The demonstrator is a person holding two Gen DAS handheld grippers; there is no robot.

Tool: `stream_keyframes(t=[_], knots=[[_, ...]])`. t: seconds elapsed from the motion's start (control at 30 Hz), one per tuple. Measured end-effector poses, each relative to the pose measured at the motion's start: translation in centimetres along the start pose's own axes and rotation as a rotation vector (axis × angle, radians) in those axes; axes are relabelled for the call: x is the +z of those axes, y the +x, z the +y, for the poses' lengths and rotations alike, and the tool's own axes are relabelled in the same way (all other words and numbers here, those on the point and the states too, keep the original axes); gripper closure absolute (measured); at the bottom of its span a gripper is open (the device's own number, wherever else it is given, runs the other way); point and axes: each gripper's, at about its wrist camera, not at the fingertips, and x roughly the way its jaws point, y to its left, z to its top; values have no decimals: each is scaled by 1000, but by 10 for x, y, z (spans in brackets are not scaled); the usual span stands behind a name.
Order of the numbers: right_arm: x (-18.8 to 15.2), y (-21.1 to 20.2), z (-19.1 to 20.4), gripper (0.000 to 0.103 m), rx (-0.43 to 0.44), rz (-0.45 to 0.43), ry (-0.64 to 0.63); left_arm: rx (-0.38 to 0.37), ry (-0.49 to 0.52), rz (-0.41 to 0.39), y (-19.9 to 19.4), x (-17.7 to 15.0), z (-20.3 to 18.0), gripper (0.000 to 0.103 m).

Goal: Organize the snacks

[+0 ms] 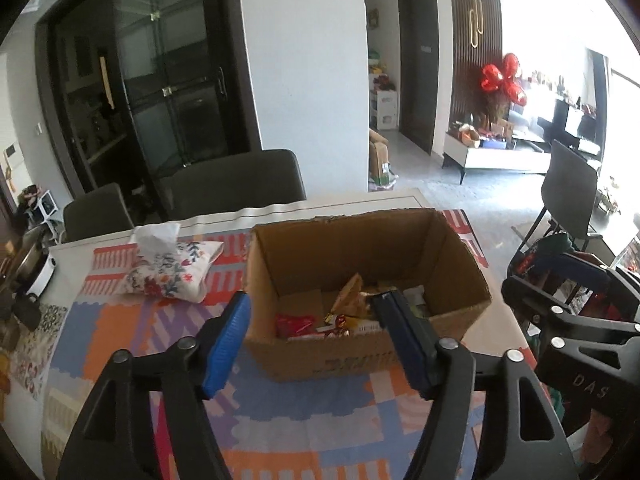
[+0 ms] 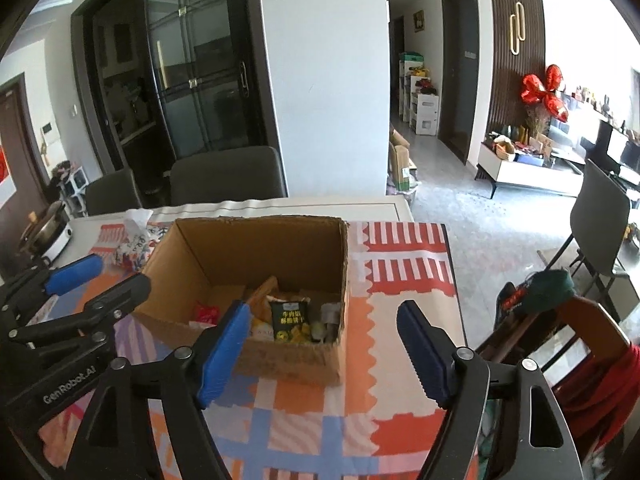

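An open cardboard box [image 1: 456,264] stands on the patterned tablecloth; it also shows in the right wrist view [image 2: 256,248]. Inside lie several snack packets: a red one [image 1: 294,325], an orange-yellow one [image 1: 350,294], and a dark green packet [image 2: 291,317]. My left gripper [image 1: 316,320] is open and empty, its blue fingers straddling the box's near wall. My right gripper [image 2: 324,328] is open and empty, just before the box's near right corner. The left gripper's blue finger [image 2: 74,274] shows at the left of the right wrist view.
A floral tissue pouch [image 1: 172,268] lies left of the box. A cooking pot [image 2: 48,236] sits at the table's far left. Dark chairs [image 1: 236,182] stand behind the table. A chair draped with clothes [image 2: 560,320] stands at the right edge.
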Motion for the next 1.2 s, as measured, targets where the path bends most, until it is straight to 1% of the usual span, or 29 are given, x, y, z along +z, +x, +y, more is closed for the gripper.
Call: stream_keyframes(t=[0.07,0.1,0.13,0.2,0.23,0.37,0.43,0.53,0.63,0.77,1.03,1.1,1.2], knots=[[-7,-13,2,21,-10,-25,-12,27,-2,-25,-15,-8,2,25],[-10,-19,3,20,-15,-37,-17,42,-2,-39,-23,-12,2,18],[-13,-27,4,20,-20,-55,-23,53,2,-55,-32,-18,1,16],[-20,-42,6,17,-20,-92,-37,66,16,-89,-49,-28,-2,13],[-25,-52,8,16,-21,-112,-47,74,16,-100,-55,-31,-4,9],[-45,-85,12,11,-37,-181,-67,104,-12,-163,-91,-54,-4,1],[-55,-100,13,10,-44,-206,-73,121,-25,-183,-106,-64,-3,0],[-71,-119,15,8,-48,-232,-81,122,-38,-194,-124,-78,-1,0],[-87,-133,20,7,-48,-242,-95,126,-36,-196,-137,-89,-3,0],[-104,-150,25,7,-37,-258,-96,124,-37,-219,-157,-102,-5,0],[-124,-173,23,7,-4,-254,-65,144,0,-288,-191,-119,-10,0],[-128,-179,24,7,5,-258,-64,153,6,-296,-195,-121,-14,0],[-131,-187,24,7,11,-271,-63,142,5,-302,-202,-123,-15,0]])
